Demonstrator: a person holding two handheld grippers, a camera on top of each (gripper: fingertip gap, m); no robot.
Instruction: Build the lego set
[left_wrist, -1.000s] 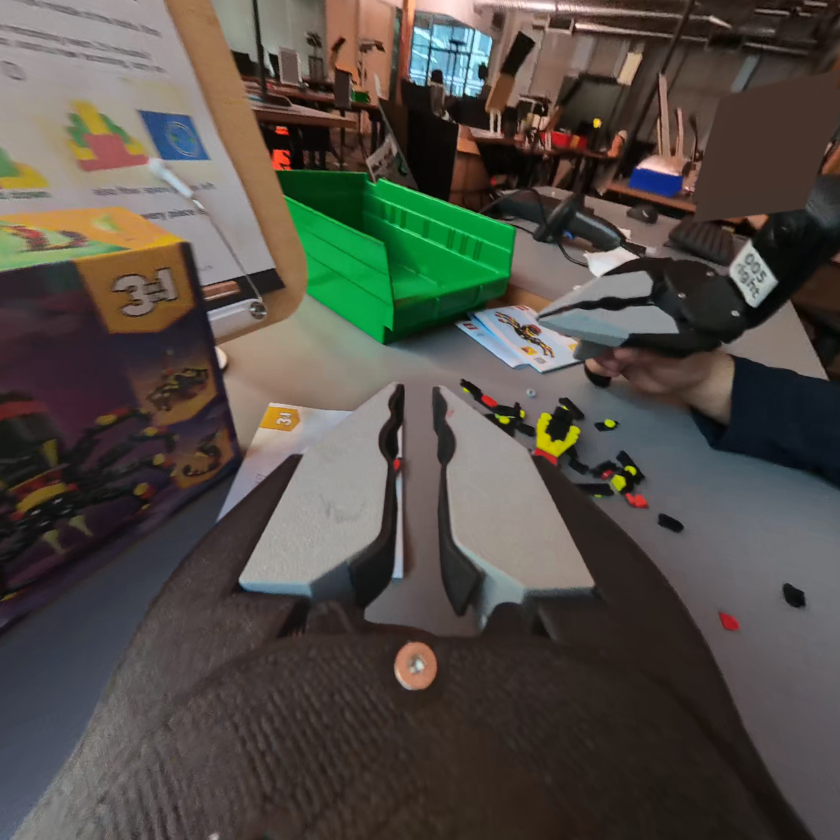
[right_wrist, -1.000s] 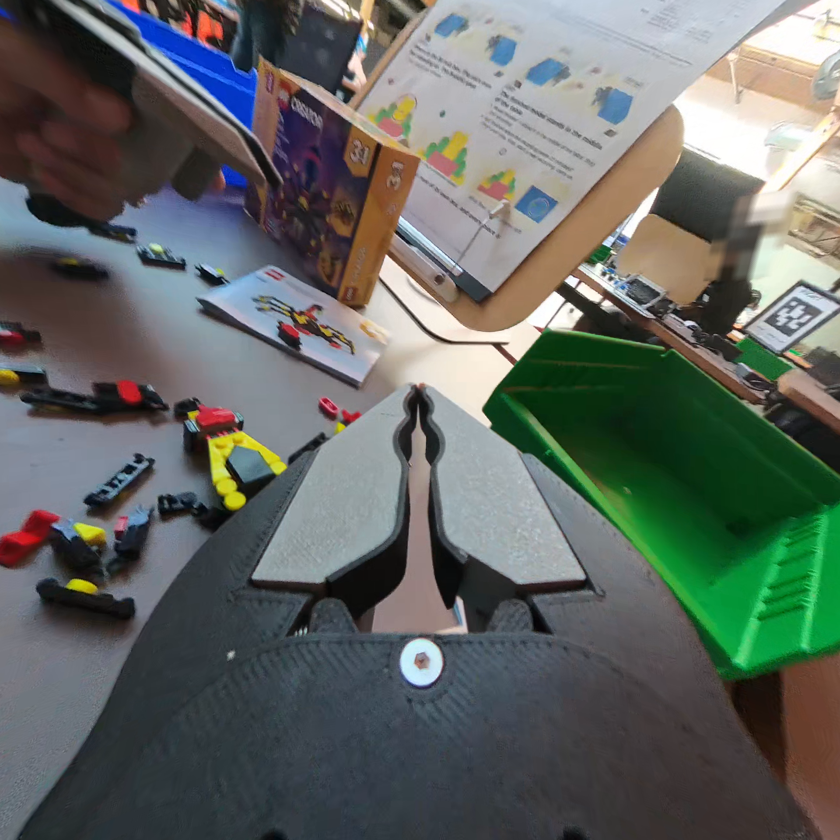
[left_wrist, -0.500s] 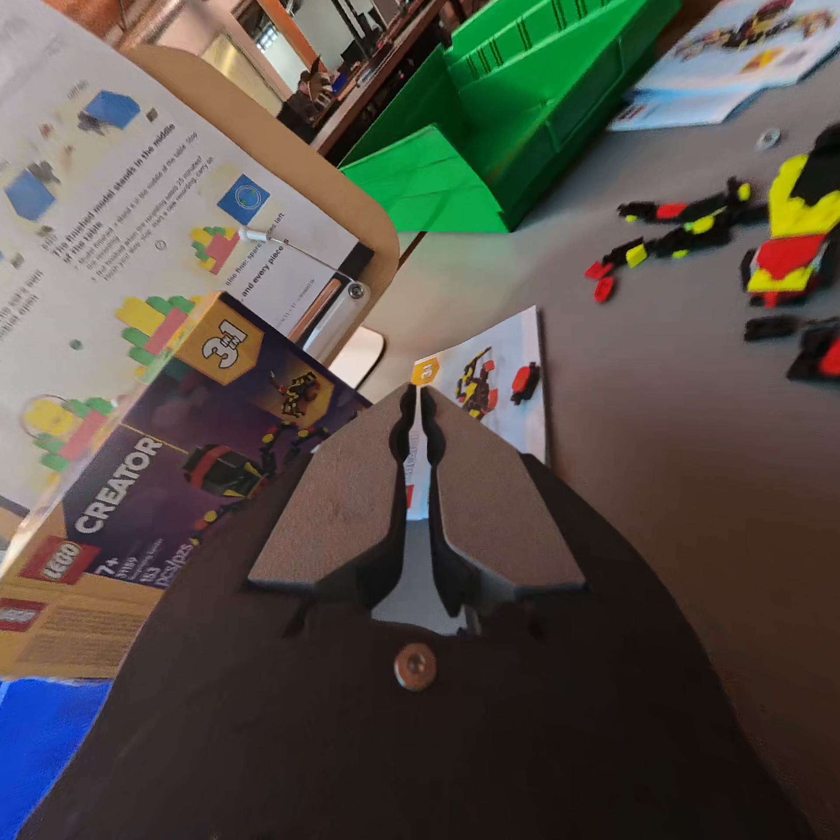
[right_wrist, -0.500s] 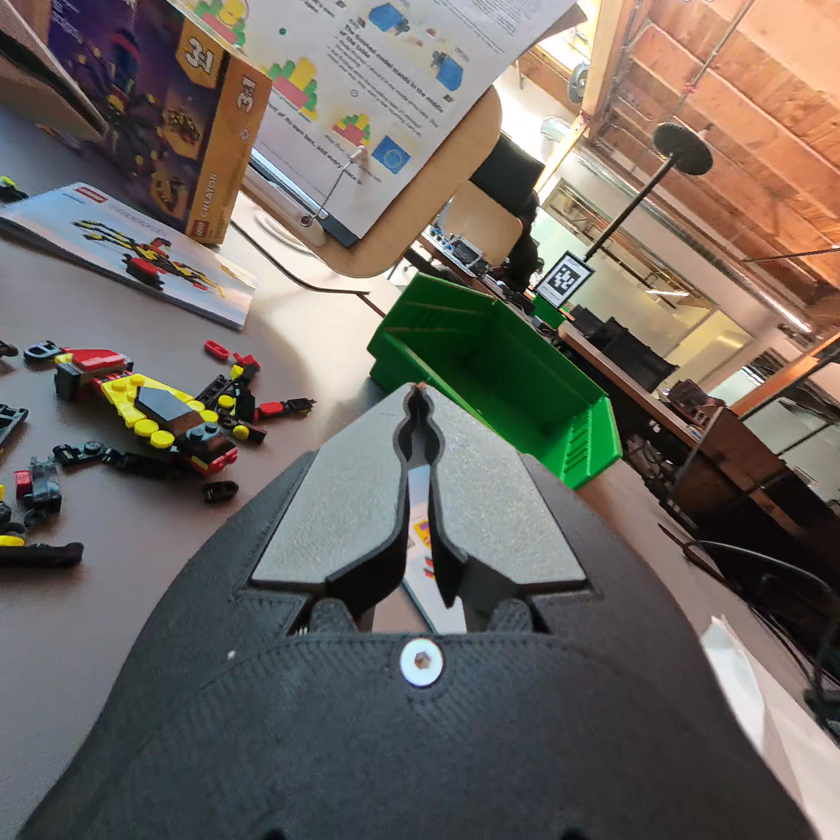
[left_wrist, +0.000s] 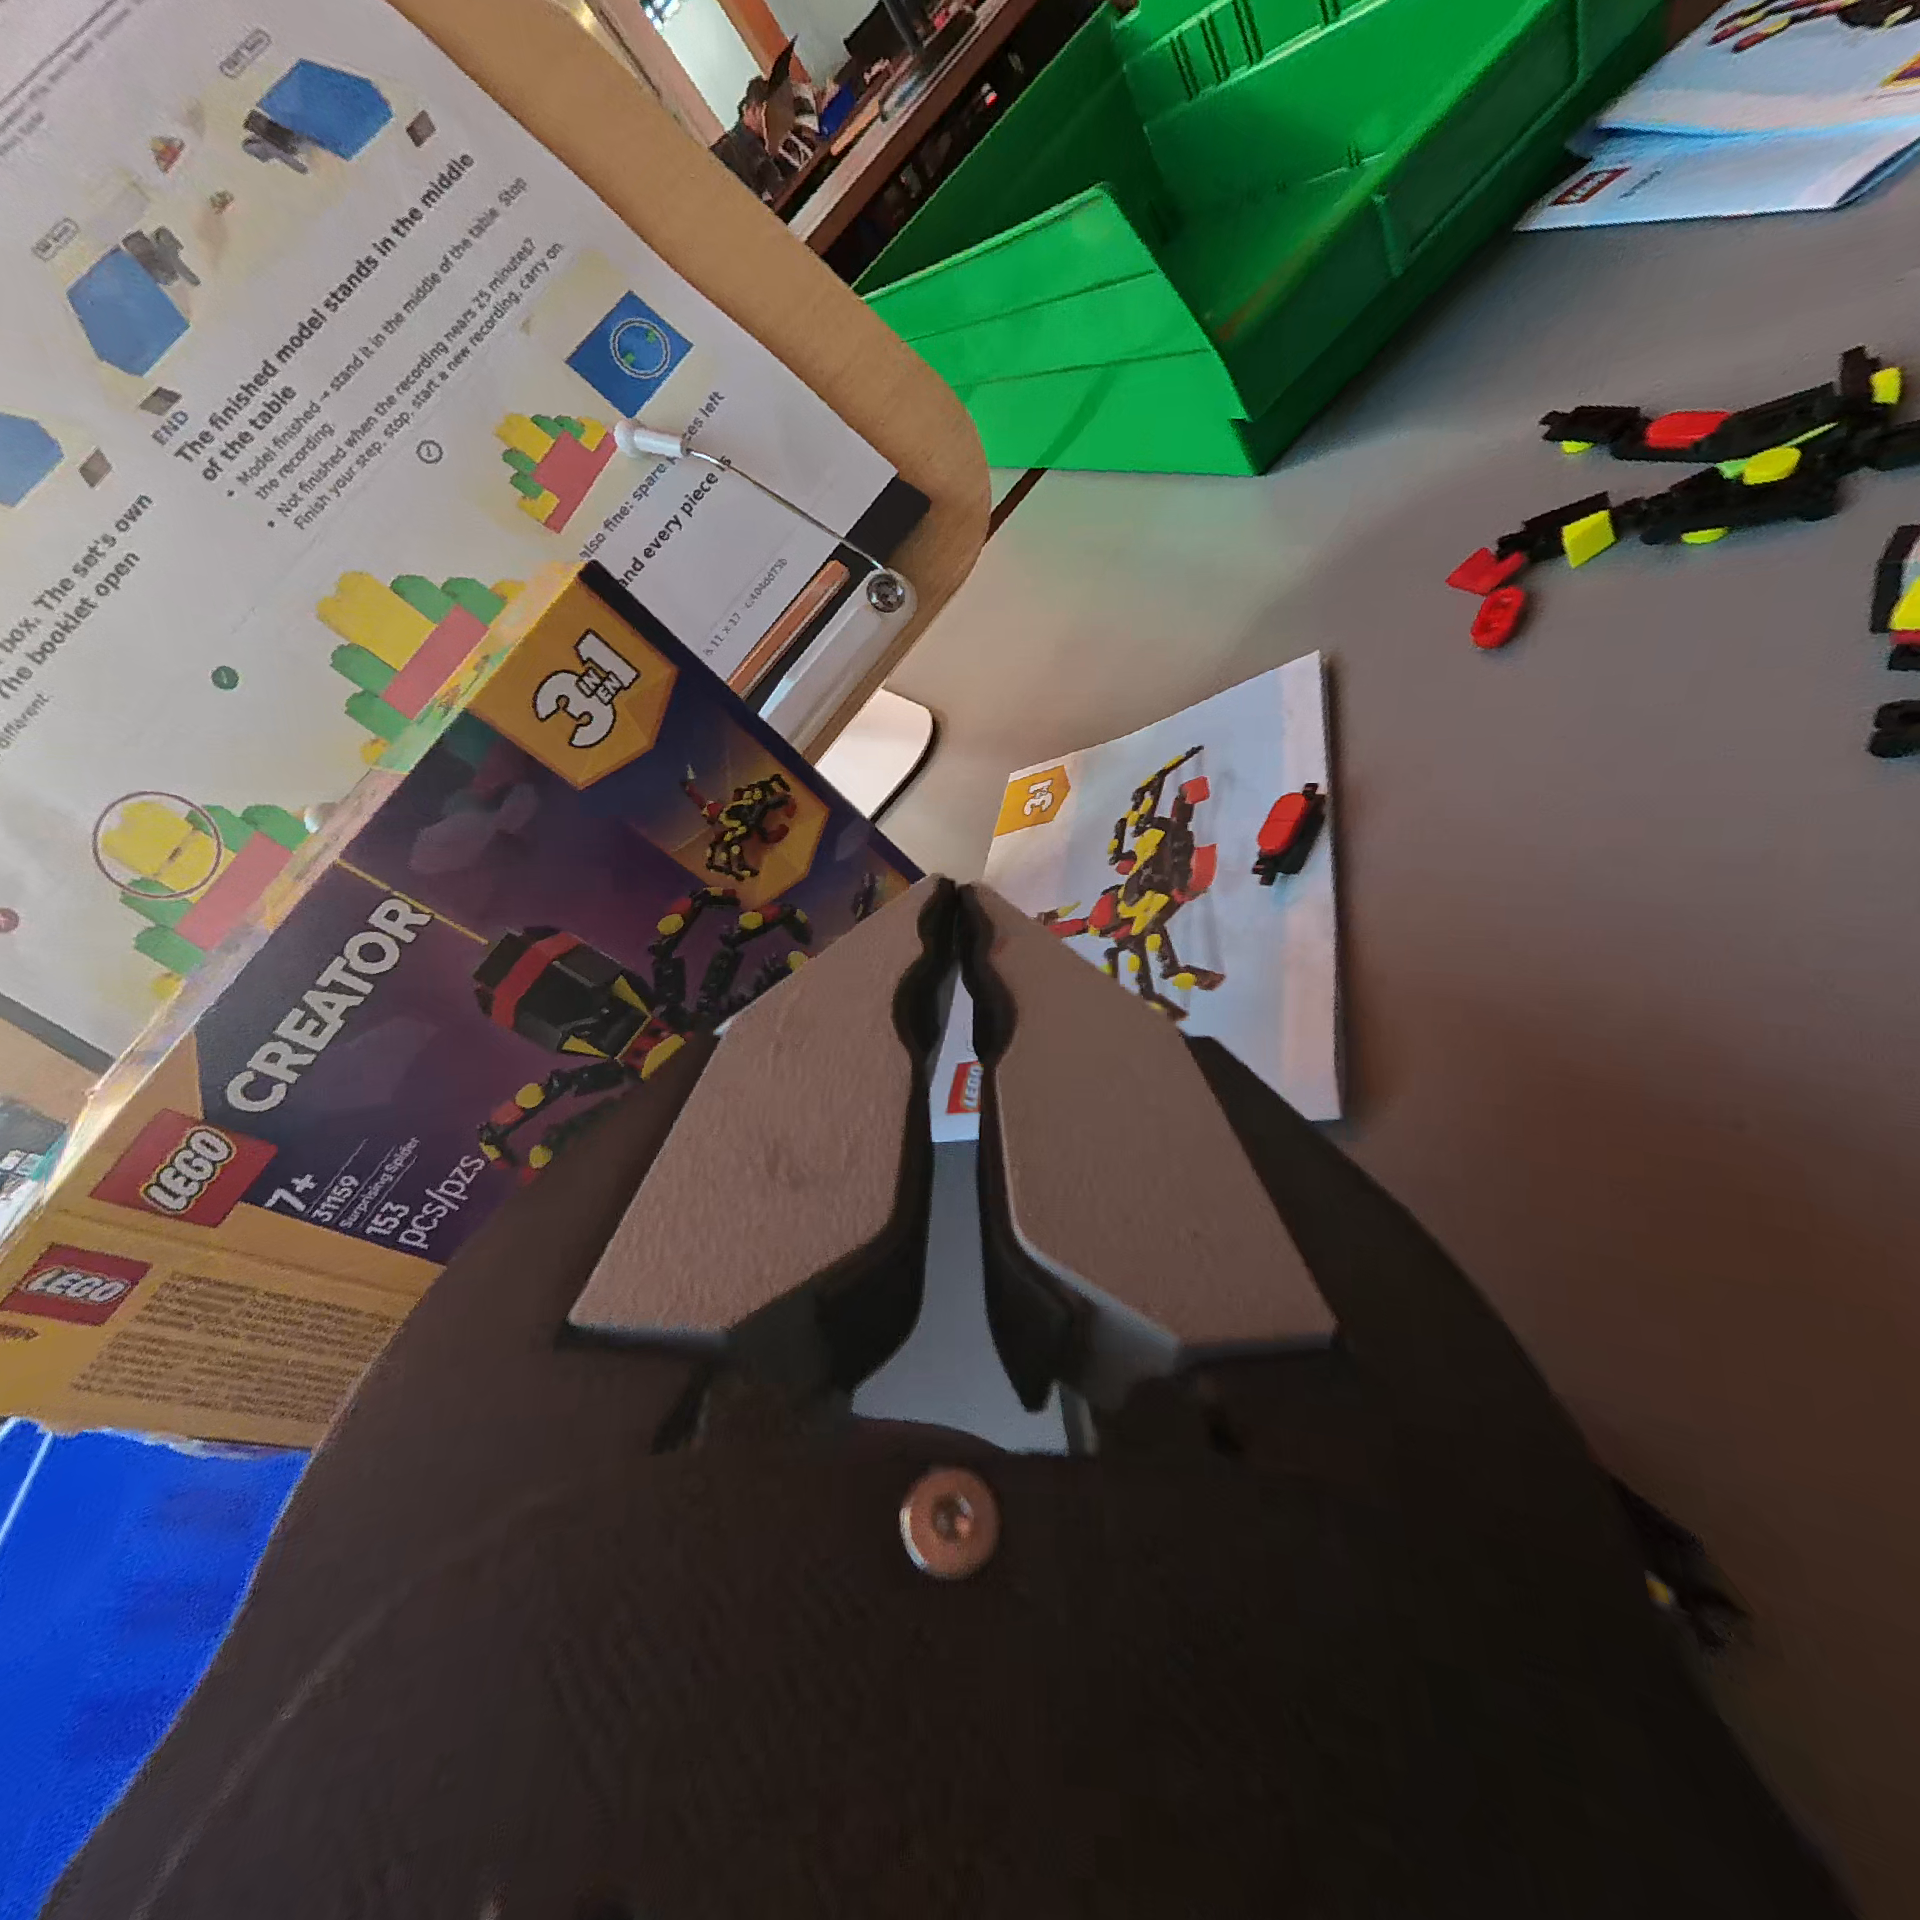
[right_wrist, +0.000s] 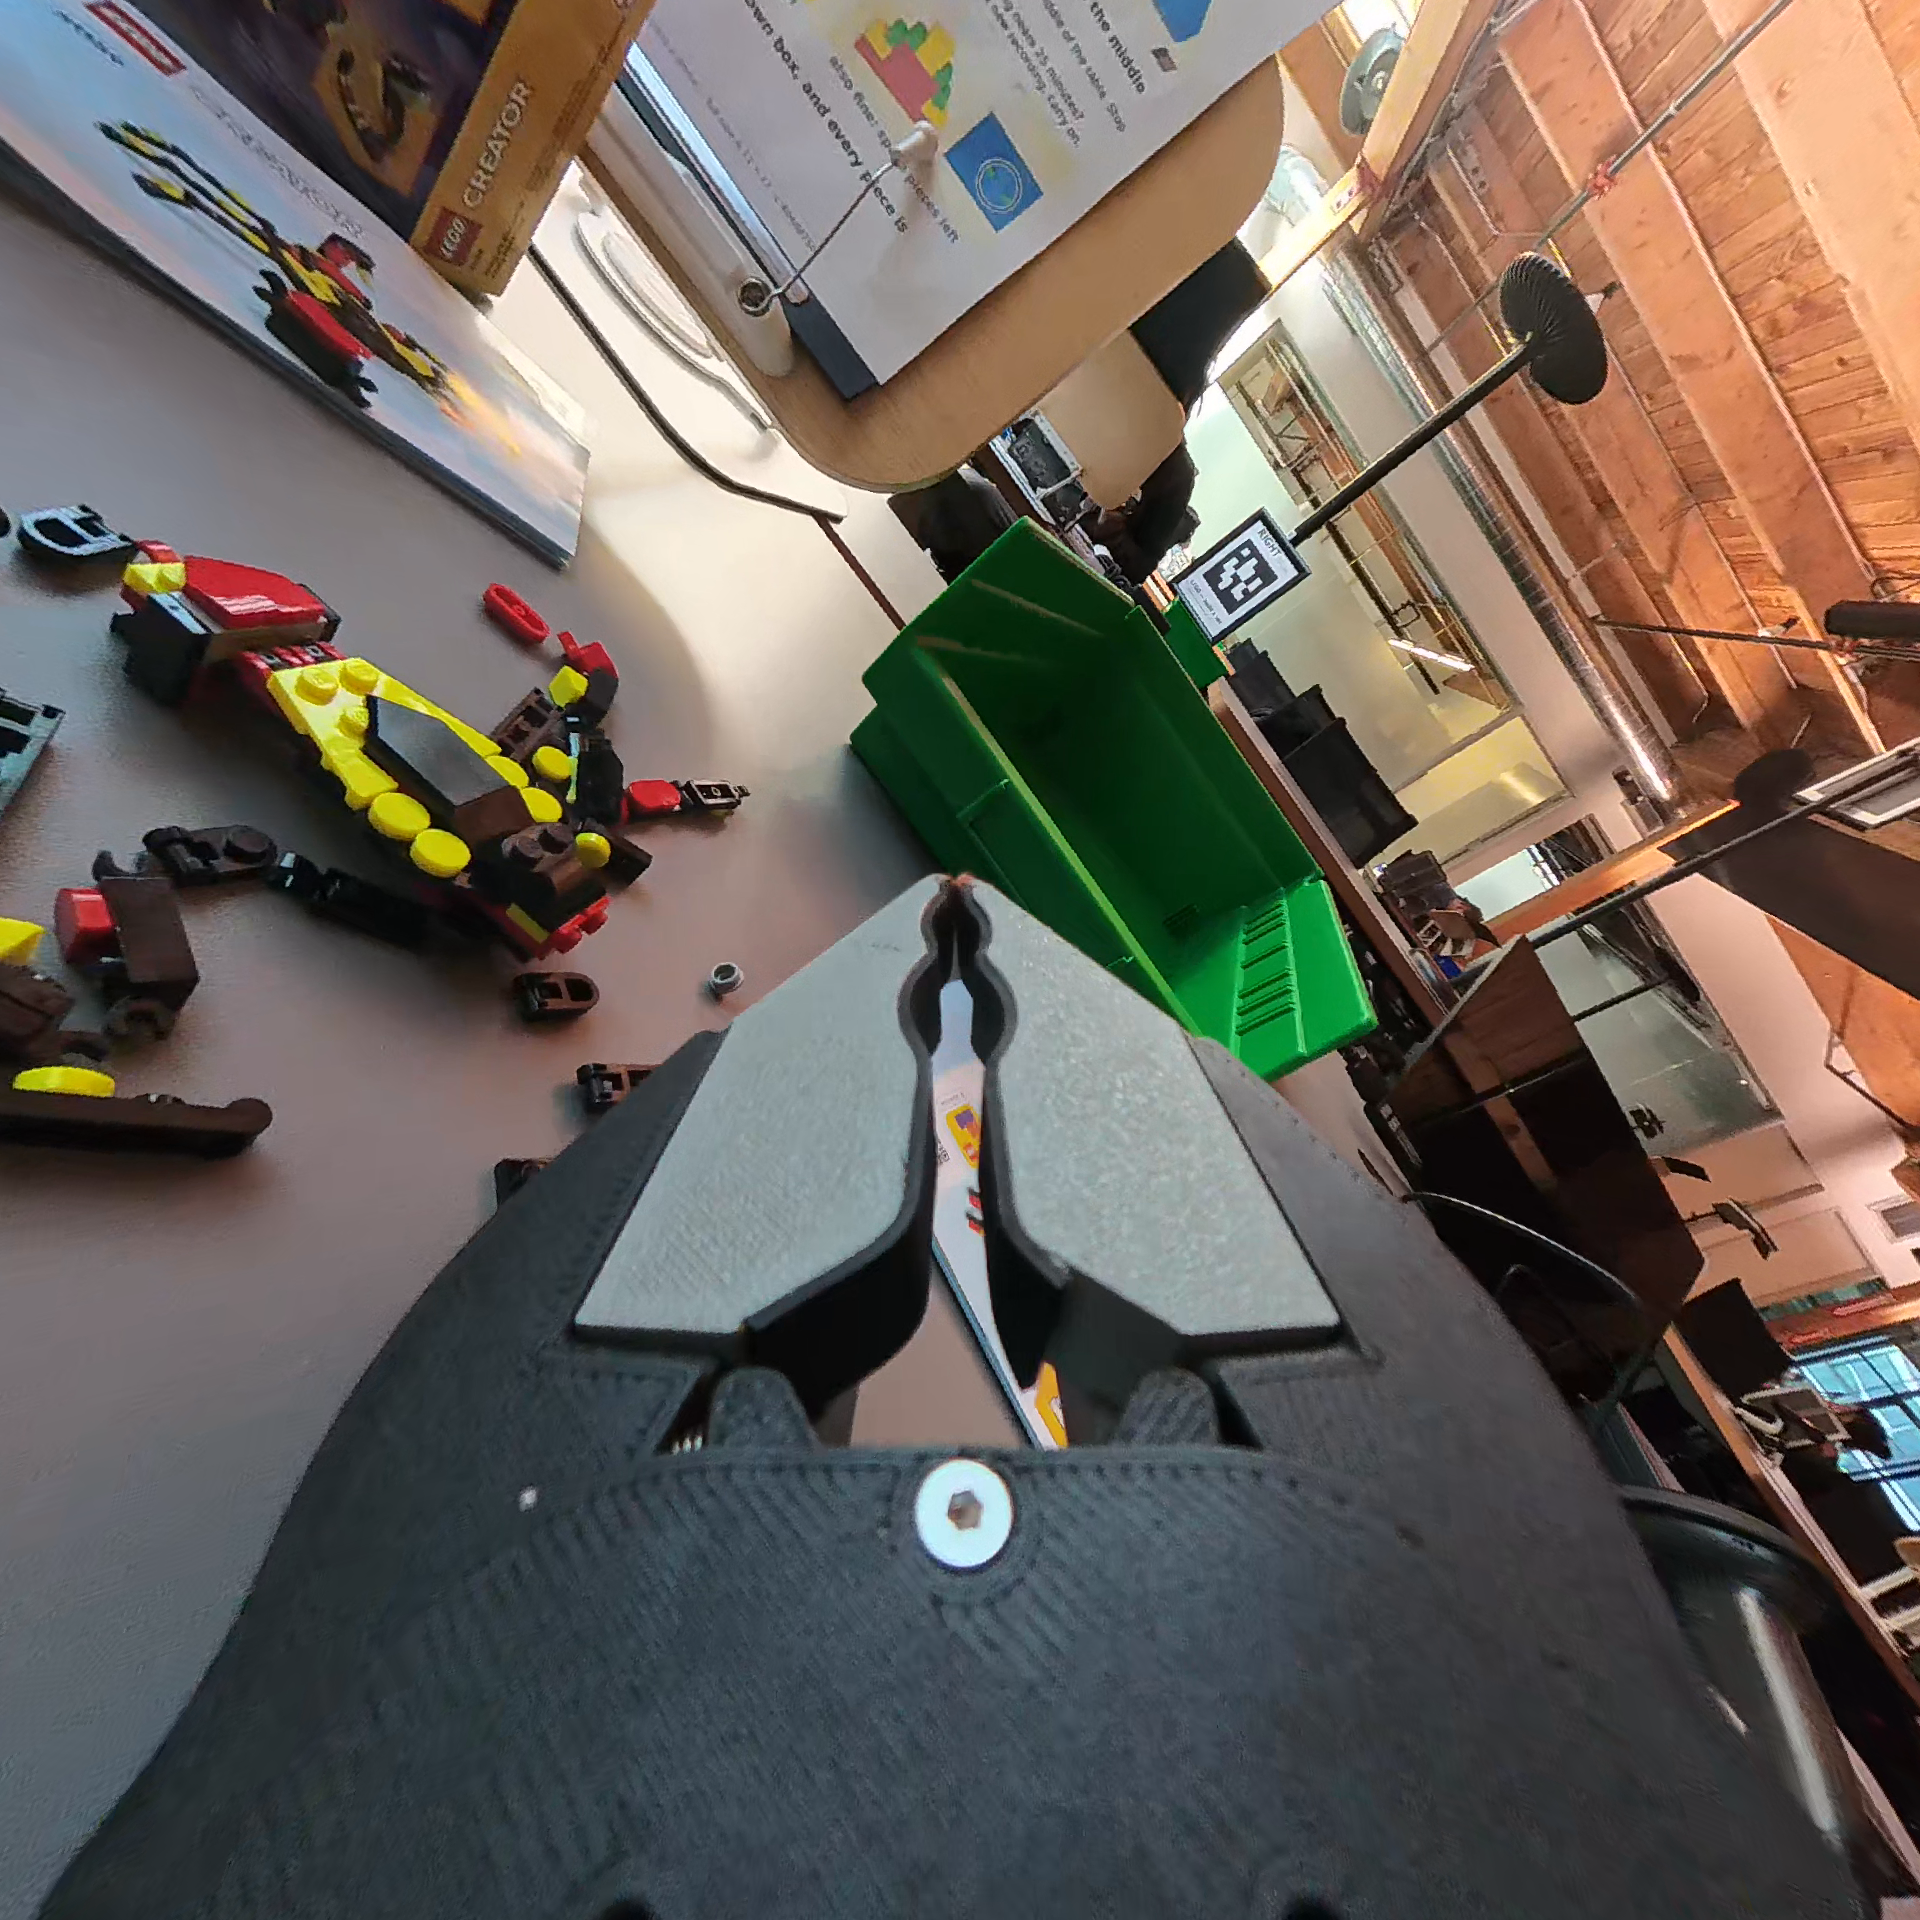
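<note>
Left gripper (left_wrist: 948, 902) shut tip to tip, nothing gripped, raised above near edge of booklet (left_wrist: 1174, 904). Right gripper (right_wrist: 958, 902) likewise shut on nothing, raised just beside green bin (right_wrist: 1101, 821).

Booklet flat, cover up, long axis running away from left gripper, between toy box (left_wrist: 499, 997) and brick model (right_wrist: 384, 769). Small red-black piece (left_wrist: 1286, 831) rests near booklet edge. Model long axis slants toward bin, loose bricks scattered around, likely kept within reach.
</note>
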